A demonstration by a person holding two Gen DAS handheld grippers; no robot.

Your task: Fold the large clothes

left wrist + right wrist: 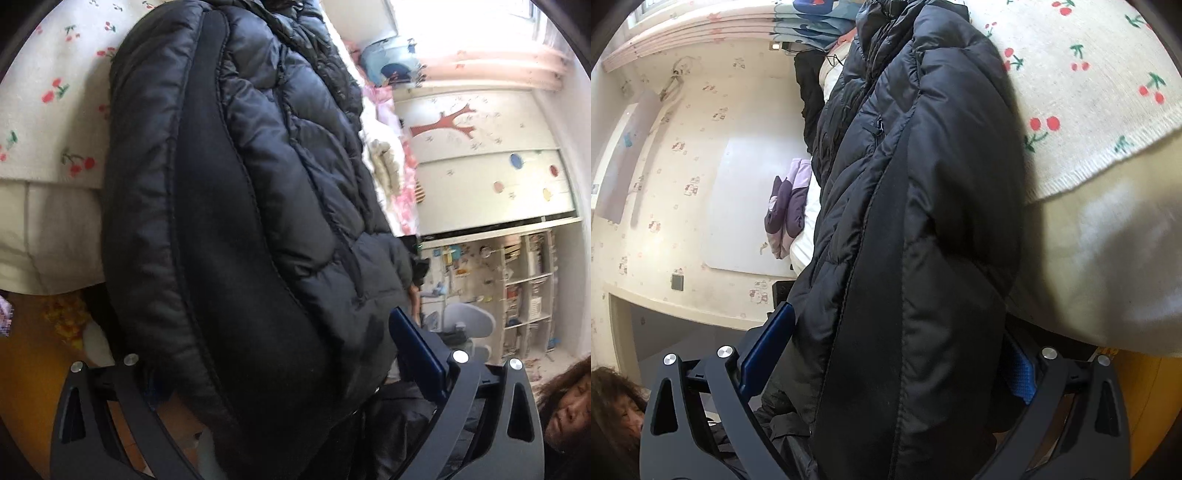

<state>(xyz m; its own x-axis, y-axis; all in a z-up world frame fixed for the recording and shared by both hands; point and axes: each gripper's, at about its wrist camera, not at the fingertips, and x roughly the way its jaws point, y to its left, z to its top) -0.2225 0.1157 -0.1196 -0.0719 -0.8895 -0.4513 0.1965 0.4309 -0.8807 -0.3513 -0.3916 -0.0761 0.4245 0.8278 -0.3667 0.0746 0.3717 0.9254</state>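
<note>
A large black puffer jacket [236, 206] lies along the bed on a white cherry-print cover [55, 92]; it also fills the right wrist view [916, 221]. My left gripper [273, 354] has its jaws around the jacket's thick lower edge, the blue-padded right finger [417, 354] pressed against the fabric and the left finger hidden by it. My right gripper [897, 350] likewise grips the jacket's bulk between its blue pads [768, 343], the jaws held wide by the padding. Both views are rolled sideways.
The cherry cover [1089, 74] hangs over a cream mattress side [1108, 266]. A purple garment [786, 206] lies further up the bed. A wardrobe with a tree design [480, 155], shelves [517, 288] and a desk chair stand beyond. The person's head [569, 406] is close by.
</note>
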